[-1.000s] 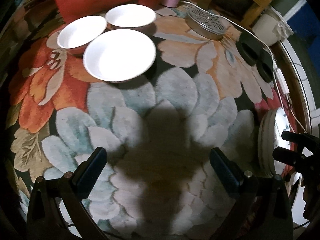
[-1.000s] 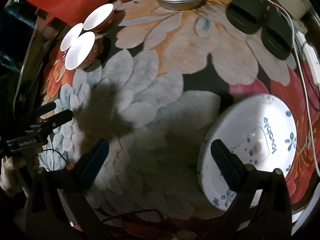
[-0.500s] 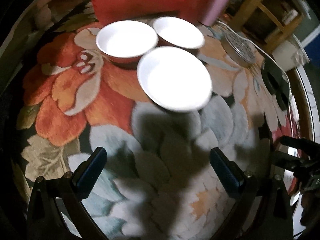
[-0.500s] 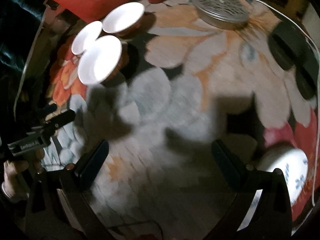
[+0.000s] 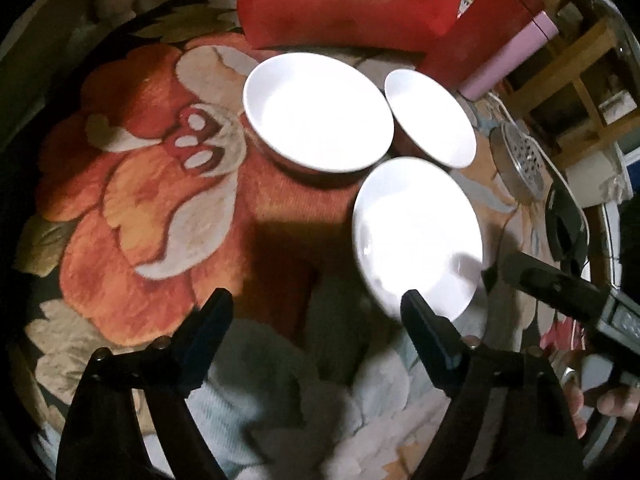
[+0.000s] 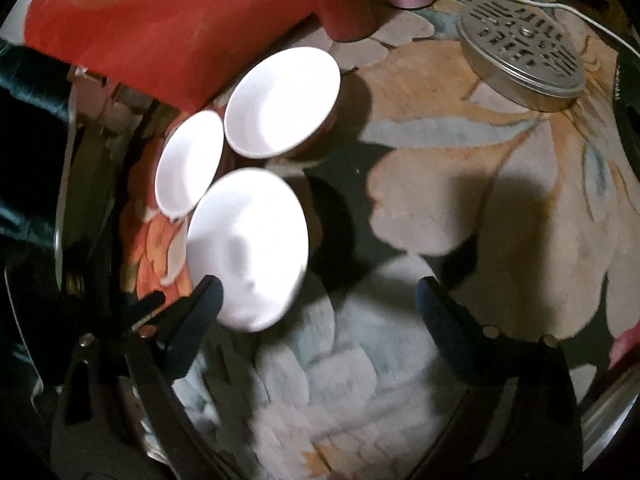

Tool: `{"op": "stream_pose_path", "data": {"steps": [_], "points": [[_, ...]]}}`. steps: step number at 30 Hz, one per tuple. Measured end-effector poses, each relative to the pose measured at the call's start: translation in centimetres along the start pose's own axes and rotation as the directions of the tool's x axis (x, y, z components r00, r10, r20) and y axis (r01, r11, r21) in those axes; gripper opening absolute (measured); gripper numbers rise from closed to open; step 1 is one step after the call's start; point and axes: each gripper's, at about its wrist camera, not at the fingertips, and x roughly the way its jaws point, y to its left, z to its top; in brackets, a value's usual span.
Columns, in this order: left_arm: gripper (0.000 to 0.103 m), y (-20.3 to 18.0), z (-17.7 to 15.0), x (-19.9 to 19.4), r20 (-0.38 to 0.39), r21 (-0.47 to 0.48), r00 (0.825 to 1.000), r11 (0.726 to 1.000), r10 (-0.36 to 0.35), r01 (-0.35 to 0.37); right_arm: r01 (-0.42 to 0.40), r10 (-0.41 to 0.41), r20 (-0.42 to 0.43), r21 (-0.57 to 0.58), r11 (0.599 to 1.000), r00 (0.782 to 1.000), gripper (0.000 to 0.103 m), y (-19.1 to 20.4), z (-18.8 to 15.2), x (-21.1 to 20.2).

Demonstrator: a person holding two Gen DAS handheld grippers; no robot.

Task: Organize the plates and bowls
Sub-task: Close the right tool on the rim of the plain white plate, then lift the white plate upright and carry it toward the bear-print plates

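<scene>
**Both hand-held grippers at the near bowl, nothing gripped**

I have three white bowls clustered on the flowered bench, toward its far edge in front of the red cushion [image 5: 352, 0]. The near bowl [image 5: 416, 236] lies closest to me; the left bowl [image 5: 316, 116] and the far bowl [image 5: 432, 116] sit just behind it, rims nearly touching.

My left hand-held gripper [image 5: 316, 320] is released, jaws wide apart, holding nothing. Its right finger overlaps the near rim of the near bowl in the left wrist view; I cannot tell whether it touches. My right hand-held gripper [image 6: 316, 304] is also spread wide and empty, its left finger at that same bowl's [image 6: 248, 248] near rim; the left bowl [image 6: 188, 164] and far bowl [image 6: 280, 100] lie beyond. In the left view the right gripper's dark finger [image 5: 552, 284] shows just beside the bowl on its right.

Against a second ago, both grippers have closed in on the cluster: the bowls were then well up the bench from the left jaws, and the right one was over a blue-patterned plate near the right edge, which has now left both views. The bowls themselves have not shifted relative to one another. The perforated metal lid [image 6: 524, 56] stays by the far edge.
</scene>
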Motion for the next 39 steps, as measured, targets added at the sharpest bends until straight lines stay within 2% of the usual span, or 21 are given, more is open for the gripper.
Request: {"op": "stream_pose_path", "data": {"steps": [1, 2, 5, 7, 9, 11, 15, 18, 22, 27, 32, 39], "points": [[0.082, -0.1, 0.3, 0.1, 0.003, -0.001, 1.0, 1.0, -0.01, 0.01, -0.013, 0.013, -0.007, 0.028, 1.0, 1.0, 0.093, -0.2, 0.4, 0.6], [0.077, -0.2, 0.5, 0.2, 0.006, -0.001, 1.0, 1.0, -0.021, 0.021, -0.02, 0.02, -0.014, 0.047, 0.999, 1.0, 0.087, -0.4, 0.7, 1.0], [0.044, -0.7, 1.1, 0.9, 0.003, 0.008, 1.0, 0.999, -0.031, 0.031, -0.054, 0.059, -0.042, 0.102, 0.993, 0.997, 0.068, -1.0, 1.3, 2.2], [0.039, -0.9, 1.5, 1.4, -0.003, 0.006, 0.999, 0.999, -0.038, 0.038, -0.074, 0.08, -0.053, 0.112, 0.991, 0.995, 0.057, -0.9, 1.4, 2.9], [0.028, -1.2, 1.8, 2.1, -0.008, -0.01, 0.999, 0.999, -0.049, 0.049, -0.091, 0.098, -0.068, 0.107, 0.99, 0.993, 0.039, -0.6, 1.6, 3.6], [0.018, -1.3, 2.0, 2.7, -0.016, -0.026, 0.998, 0.998, -0.062, 0.061, -0.093, 0.101, -0.078, 0.092, 0.991, 0.992, 0.027, -0.1, 1.6, 4.2], [0.007, -1.6, 2.4, 3.8, -0.042, -0.03, 0.996, 0.997, -0.073, 0.072, -0.062, 0.069, -0.083, 0.083, 0.995, 0.994, 0.016, 0.2, 1.6, 4.9], [0.006, -2.1, 2.7, 4.5, -0.062, -0.024, 0.996, 0.998, -0.067, 0.065, -0.057, 0.067, -0.093, 0.105, 0.993, 0.993, 0.01, -0.1, 1.6, 5.5], [0.005, -2.3, 2.8, 4.6, -0.066, -0.024, 0.995, 0.997, -0.073, 0.071, -0.047, 0.055, -0.083, 0.097, 0.994, 0.995, 0.009, -0.2, 1.2, 5.5], [0.005, -2.5, 1.9, 4.2, -0.053, 0.02, 0.996, 0.997, -0.067, 0.069, -0.036, 0.042, -0.097, 0.064, 0.997, 0.994, 0.009, 0.0, 0.4, 5.2], [0.005, -3.5, 0.3, 3.0, -0.046, 0.07, 0.995, 0.994, -0.083, 0.086, -0.026, 0.029, -0.11, 0.03, 0.999, 0.994, 0.009, -0.5, -1.4, 3.7], [0.005, -7.1, -2.6, 0.8, -0.038, 0.158, 0.993, 0.981, -0.111, 0.116, 0.018, -0.017, -0.123, 0.0, 1.0, 0.992, 0.009, -1.7, -4.0, 0.0]]}}
